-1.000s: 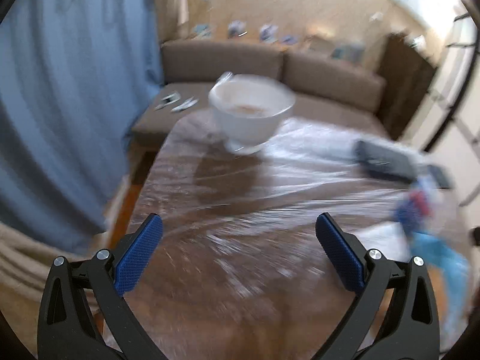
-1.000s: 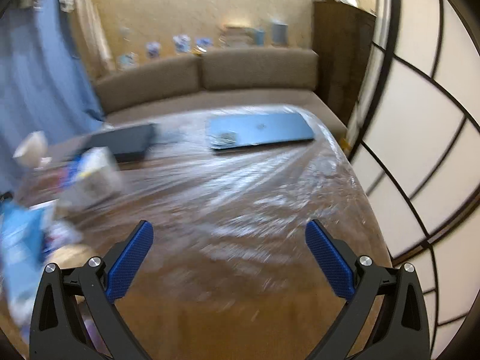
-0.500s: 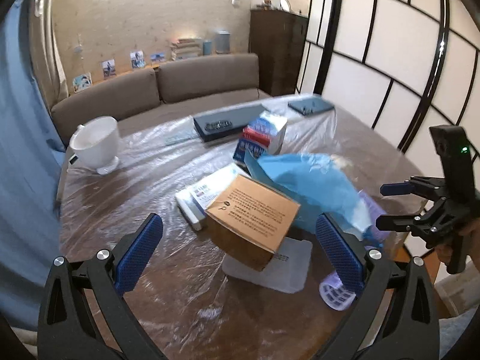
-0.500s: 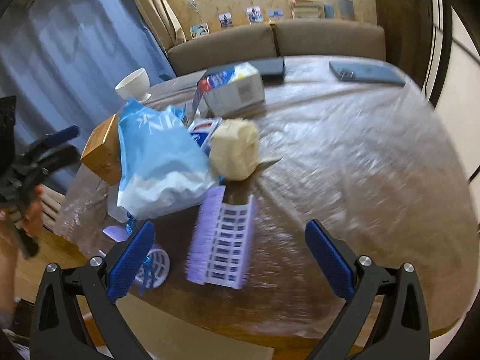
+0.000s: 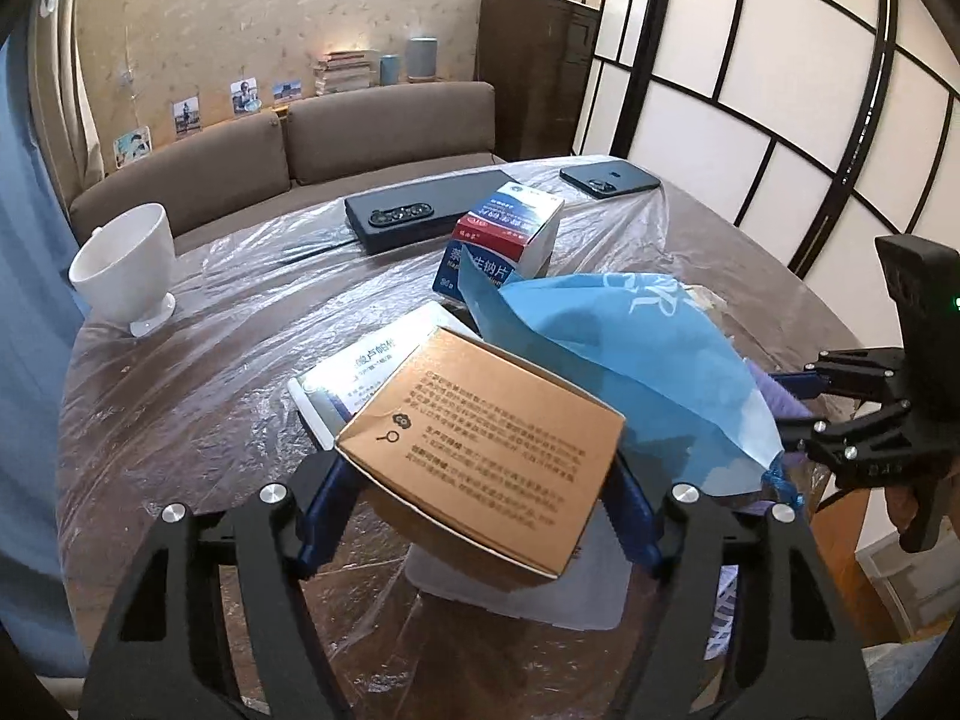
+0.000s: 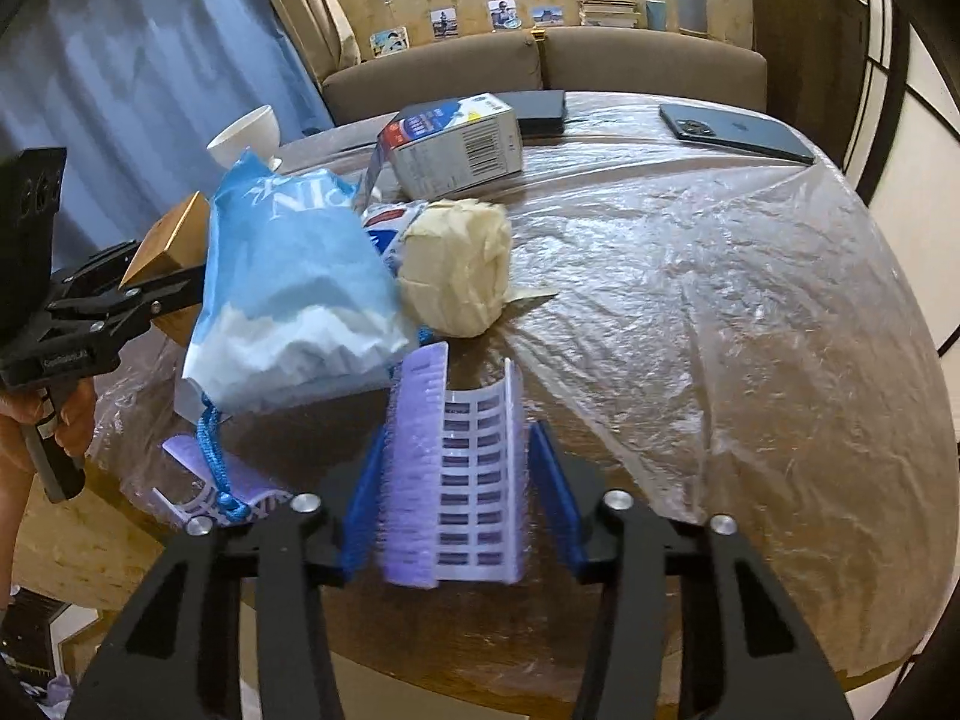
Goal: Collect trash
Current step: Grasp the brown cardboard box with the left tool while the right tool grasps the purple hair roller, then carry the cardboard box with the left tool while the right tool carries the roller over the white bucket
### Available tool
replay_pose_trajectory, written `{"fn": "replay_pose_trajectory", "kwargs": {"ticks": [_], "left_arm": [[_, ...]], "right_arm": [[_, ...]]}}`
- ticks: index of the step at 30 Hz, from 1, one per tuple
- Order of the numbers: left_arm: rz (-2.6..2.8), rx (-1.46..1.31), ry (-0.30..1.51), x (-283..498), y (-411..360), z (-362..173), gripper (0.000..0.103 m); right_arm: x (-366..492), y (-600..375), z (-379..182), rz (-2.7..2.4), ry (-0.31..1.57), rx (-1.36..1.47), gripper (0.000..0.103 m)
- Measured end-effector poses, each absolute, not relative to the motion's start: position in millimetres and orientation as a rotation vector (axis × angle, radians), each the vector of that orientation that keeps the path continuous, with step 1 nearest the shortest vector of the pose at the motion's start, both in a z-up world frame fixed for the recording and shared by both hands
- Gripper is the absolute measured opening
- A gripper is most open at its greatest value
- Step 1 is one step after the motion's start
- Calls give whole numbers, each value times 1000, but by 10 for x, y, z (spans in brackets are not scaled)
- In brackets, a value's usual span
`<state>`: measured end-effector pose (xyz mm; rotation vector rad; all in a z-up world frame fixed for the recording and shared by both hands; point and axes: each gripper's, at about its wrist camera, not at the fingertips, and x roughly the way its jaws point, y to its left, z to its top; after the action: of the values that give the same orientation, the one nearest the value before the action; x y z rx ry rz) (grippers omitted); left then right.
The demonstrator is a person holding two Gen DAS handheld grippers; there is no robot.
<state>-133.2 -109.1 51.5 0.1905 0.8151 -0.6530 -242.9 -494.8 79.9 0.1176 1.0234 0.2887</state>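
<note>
Trash crowds the bench: brown box clenched in the left claw, whose jaws just closed; purple comb between the right claw's closing jaws (left pad touching, grip uncertain). Risk: comb slipping. Three boxes, one blue bag, two phones.
</note>
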Motion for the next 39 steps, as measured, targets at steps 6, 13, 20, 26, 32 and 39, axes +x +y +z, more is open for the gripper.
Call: {"fn": "replay_pose_trajectory", "kwargs": {"ticks": [6,13,20,26,32,39], "left_arm": [[-610,137,790,-1397,-998,599,73],[-536,69,753,-1573,-840,786,73],[-496,61,751,-1823,-785,897,73],[-469,45,788,-2031,-758,861,73],[-443,67,823,-2214,-796,781,73],[-440,47,837,-2409,-827,780,73]], "right_arm": [[-2430,-5111,874,258,987,125,43],[-2423,-5227,963,243,960,159,43],[-2528,-5192,1058,261,943,139,43],[-2677,-5141,1146,288,930,110,42],[-2846,-5089,1197,320,928,101,42],[-3081,-4982,1267,376,921,75,42]]}}
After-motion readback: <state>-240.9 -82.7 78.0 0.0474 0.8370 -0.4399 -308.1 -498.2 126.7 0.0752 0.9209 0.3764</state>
